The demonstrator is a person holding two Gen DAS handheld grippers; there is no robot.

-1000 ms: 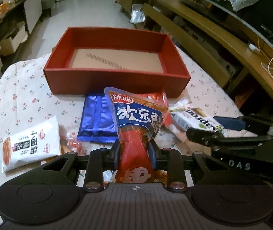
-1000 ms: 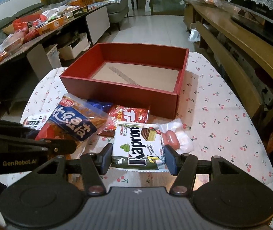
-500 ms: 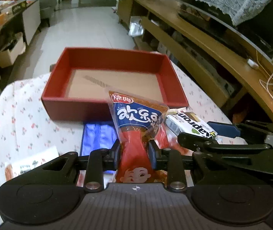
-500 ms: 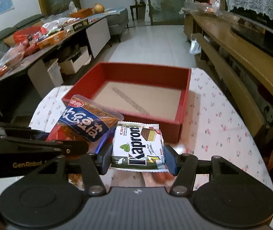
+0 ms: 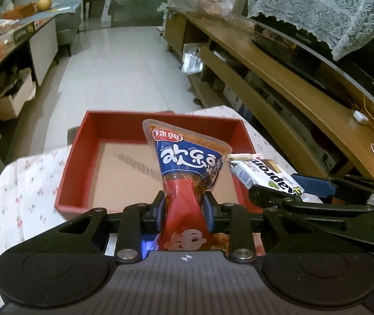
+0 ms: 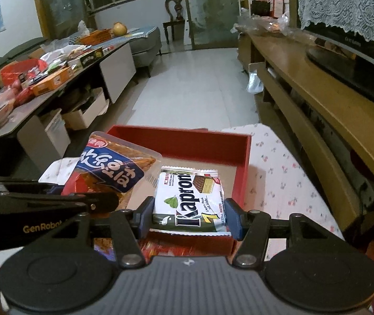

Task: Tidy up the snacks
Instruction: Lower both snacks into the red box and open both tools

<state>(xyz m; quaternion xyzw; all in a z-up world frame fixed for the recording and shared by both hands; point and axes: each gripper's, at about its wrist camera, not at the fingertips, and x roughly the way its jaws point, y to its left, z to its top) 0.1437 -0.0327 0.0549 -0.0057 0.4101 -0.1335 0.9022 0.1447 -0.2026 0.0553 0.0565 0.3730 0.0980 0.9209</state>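
We saw a table under a white cloth printed with small red flowers (image 6: 286, 173), set in a living room with a pale tiled floor (image 5: 113, 68), a long wooden bench (image 6: 318, 99) on the right and a cluttered side counter (image 6: 55, 73) on the left. An open red cardboard box (image 5: 87, 155) sat at the table's far edge. Our left gripper (image 5: 184, 204) was clamped on the narrow red lower part of a blue-and-red plastic snack pouch (image 5: 187, 157), which stood upright over the box's near wall. Our right gripper (image 6: 189, 218) pinched a white-and-green Kapron wafer packet (image 6: 187, 197) by its two side edges, held over the box's near right corner.
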